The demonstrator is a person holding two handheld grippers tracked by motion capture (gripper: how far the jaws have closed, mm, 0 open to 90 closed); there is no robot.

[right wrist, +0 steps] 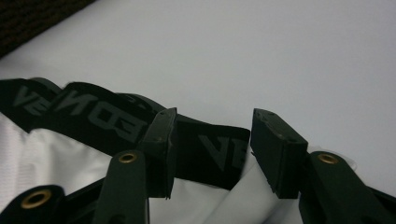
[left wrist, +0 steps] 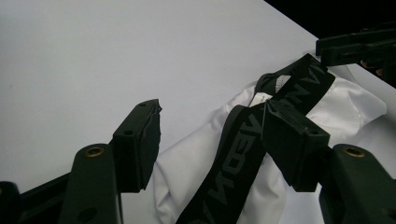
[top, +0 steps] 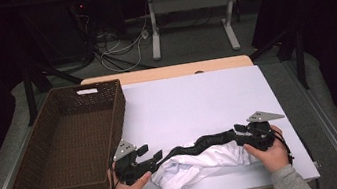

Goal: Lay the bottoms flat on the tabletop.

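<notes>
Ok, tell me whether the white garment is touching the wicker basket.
Apart. The high view shows the white garment lying on the table's white top, with bare surface between it and the wicker basket.

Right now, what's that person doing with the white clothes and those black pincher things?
A person holds a left gripper and a right gripper at the two ends of a white garment's black waistband on the white table. Both sets of jaws stand open around the band, not squeezing it. A brown wicker basket sits at the left.

sleeves (top: 290, 181): grey, ribbed cuffs | left gripper (top: 151, 156): black, grey three-cornered plate, brass screws | right gripper (top: 239, 133): same, black cable
</notes>
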